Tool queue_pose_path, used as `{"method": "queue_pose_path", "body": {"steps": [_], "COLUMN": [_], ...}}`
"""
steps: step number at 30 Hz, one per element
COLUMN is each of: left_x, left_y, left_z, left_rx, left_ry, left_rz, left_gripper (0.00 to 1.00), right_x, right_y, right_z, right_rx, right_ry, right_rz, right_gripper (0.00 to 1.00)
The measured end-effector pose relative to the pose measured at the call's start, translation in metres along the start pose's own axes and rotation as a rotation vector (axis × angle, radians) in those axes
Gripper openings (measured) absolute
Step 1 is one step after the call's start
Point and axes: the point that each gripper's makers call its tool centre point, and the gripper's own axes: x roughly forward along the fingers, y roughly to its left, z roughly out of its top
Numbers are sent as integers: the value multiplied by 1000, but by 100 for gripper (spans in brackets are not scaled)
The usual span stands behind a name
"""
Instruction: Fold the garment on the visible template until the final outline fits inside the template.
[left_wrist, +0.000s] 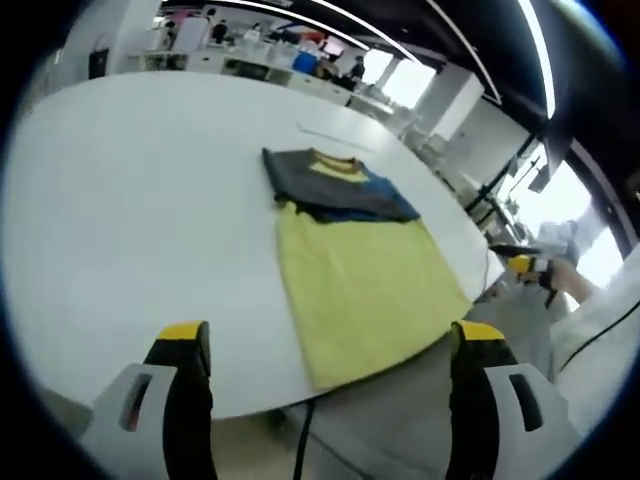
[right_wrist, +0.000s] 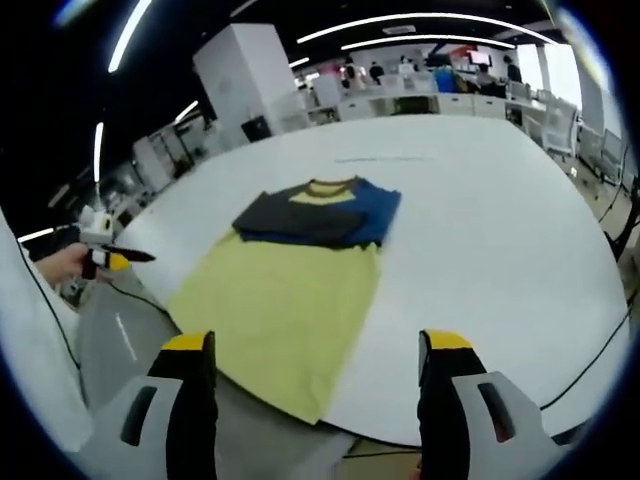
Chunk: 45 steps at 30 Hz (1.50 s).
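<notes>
The garment lies flat on the white tabletop, a long strip whose axis runs from the near edge, where its yellow hem hangs slightly over the rim, away to the far end, where the grey and blue sleeves are folded across the chest below the collar. Both grippers are held back off the near edge, each spread wide and grasping nothing. In the left gripper view the left gripper has the hem ahead and a little right of centre; in the right gripper view the right gripper has the hem ahead and a little left, so the garment sits between the two, roughly equally near each. The next fold, I judge, is along that long axis: near hem carried up toward the collar (no template outline can be made out with certainty, only a faint line on the far tabletop).
</notes>
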Motion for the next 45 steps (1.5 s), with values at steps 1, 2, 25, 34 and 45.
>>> {"method": "queue_pose_path", "body": {"steps": [1,2,25,34,45], "left_x": [1,2,20,26,33], "left_y": [1,2,3,1,-1], "left_z": [-4,-8,-56,-57,-63], "left_rx": [3,2,-50,-59,-79], "left_ry": [11,22,148,158,178], "left_rz": [-1,-1,-2,-15,-26], "left_gripper": [95,94,70,59,53], "right_x": [0,0,10,16,23], "right_y": [0,0,8,15,17], "right_z": [-3,-4,-62,-73,-84], "right_rx": [1,4,74,109,133], "right_ry": [3,7,190,222,286], "right_rz": [1,2,39,74,91], "right_gripper": [82,82,67,54,43]}}
